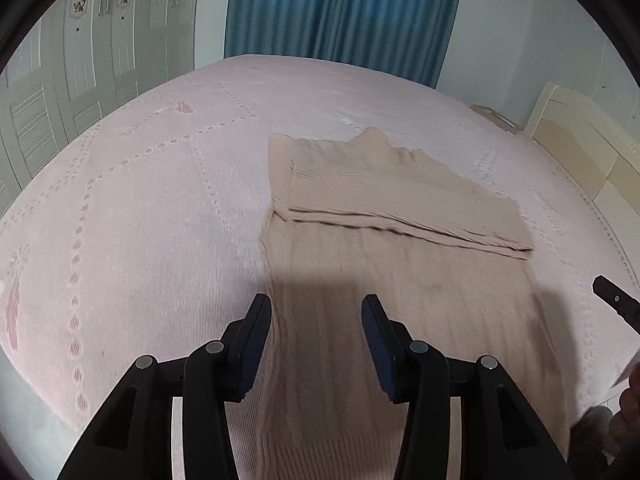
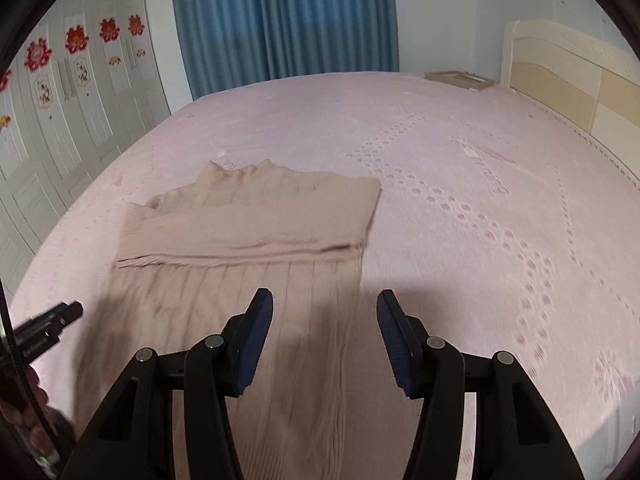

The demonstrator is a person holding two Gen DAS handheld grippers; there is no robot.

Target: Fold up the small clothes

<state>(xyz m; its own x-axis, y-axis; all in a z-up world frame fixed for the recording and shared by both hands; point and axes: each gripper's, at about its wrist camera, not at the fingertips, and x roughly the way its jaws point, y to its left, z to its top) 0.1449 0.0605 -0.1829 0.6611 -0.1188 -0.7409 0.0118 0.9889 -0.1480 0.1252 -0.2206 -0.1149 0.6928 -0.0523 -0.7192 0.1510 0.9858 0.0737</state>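
A beige ribbed knit sweater lies flat on the pink bedspread, its sleeves folded across the chest as a band. It also shows in the right wrist view. My left gripper is open and empty, hovering over the sweater's lower left part. My right gripper is open and empty above the sweater's lower right edge. The right gripper's tip shows at the right edge of the left wrist view; the left gripper's tip shows at the left of the right wrist view.
A blue curtain hangs beyond the bed's far edge. White wardrobe doors with red flower stickers stand at the left. A cream headboard is at the right, with a flat box on the bed near it.
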